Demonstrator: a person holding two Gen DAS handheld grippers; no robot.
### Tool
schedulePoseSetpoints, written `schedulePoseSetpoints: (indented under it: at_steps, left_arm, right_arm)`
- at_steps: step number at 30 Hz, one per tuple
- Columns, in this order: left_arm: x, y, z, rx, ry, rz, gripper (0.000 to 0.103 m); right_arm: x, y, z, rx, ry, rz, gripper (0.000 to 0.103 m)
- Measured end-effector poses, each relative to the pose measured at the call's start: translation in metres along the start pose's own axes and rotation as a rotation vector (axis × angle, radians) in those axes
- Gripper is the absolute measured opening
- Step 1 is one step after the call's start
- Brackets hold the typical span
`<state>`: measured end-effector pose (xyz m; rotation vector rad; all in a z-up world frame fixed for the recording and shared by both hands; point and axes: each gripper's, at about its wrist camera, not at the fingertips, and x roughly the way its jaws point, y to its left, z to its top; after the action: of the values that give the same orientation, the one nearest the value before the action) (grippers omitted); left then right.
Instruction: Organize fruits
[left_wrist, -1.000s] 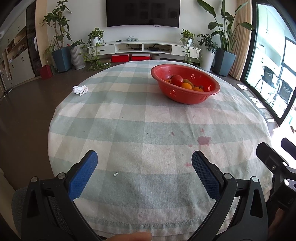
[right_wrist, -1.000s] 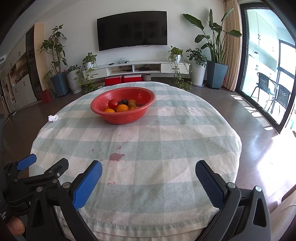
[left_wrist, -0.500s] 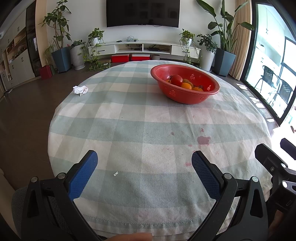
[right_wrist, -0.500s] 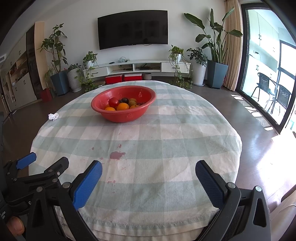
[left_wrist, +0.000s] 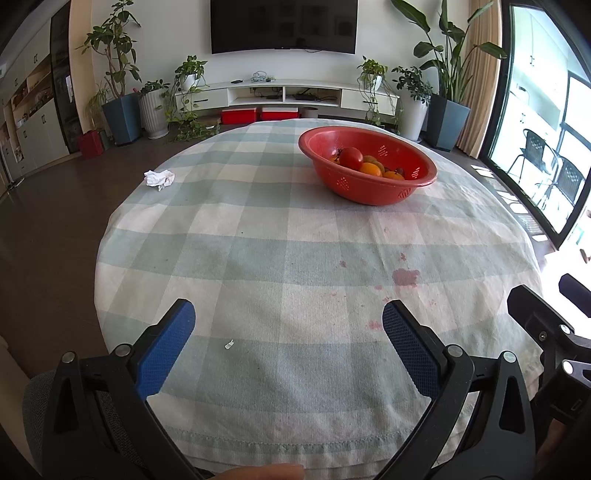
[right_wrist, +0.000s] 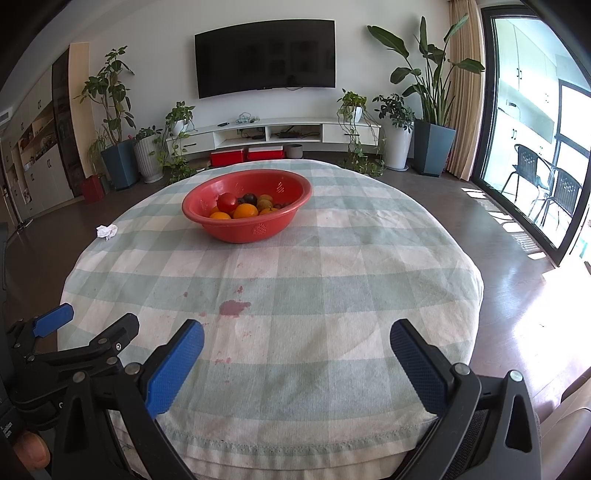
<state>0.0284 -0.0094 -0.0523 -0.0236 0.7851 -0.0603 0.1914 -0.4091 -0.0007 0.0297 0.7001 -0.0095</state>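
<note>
Both grippers hang over the near edge of the round table (right_wrist: 369, 258), side by side. The left gripper (left_wrist: 288, 325) gapes wide, gripping nothing; the right gripper (right_wrist: 295, 343) is spread just as wide, also bare. The red bowl (right_wrist: 255, 230) of fruits (right_wrist: 243, 211) sits at the far side, well apart from both. A crumpled tissue (left_wrist: 159, 178) lies near the left rim.

A red bowl (right_wrist: 246, 218) of red tomato (right_wrist: 226, 202) and orange fruit (right_wrist: 245, 211) sits on my worktop's pale green-and-white checked cloth (right_wrist: 332, 266), blotched with pinkish-red stains (right_wrist: 233, 307); my pads (left_wrist: 164, 349) are blue.
</note>
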Motion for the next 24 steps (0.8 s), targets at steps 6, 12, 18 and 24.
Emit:
schedulePoseSetpoints:
  at_steps: [6, 12, 18, 24]
  left_arm:
    - [0.0007, -0.0004, -0.001, 0.001, 0.001, -0.001, 0.103]
    - [0.0005, -0.0008, -0.001, 0.001, 0.001, 0.0, 0.103]
    - [0.0004, -0.0009, -0.001, 0.001, 0.001, -0.001, 0.103]
    - [0.0006, -0.001, -0.0012, 0.001, 0.001, 0.0, 0.103]
  right_arm:
    - [-0.0004, 0.0001, 0.0004, 0.0, 0.001, 0.0, 0.103]
    - [-0.0008, 0.0003, -0.0004, -0.001, 0.001, 0.0, 0.103]
    - [-0.0011, 0.0004, 0.001, -0.001, 0.002, -0.001, 0.103]
    - [-0.0015, 0.0005, 0.0013, -0.001, 0.002, 0.0, 0.103]
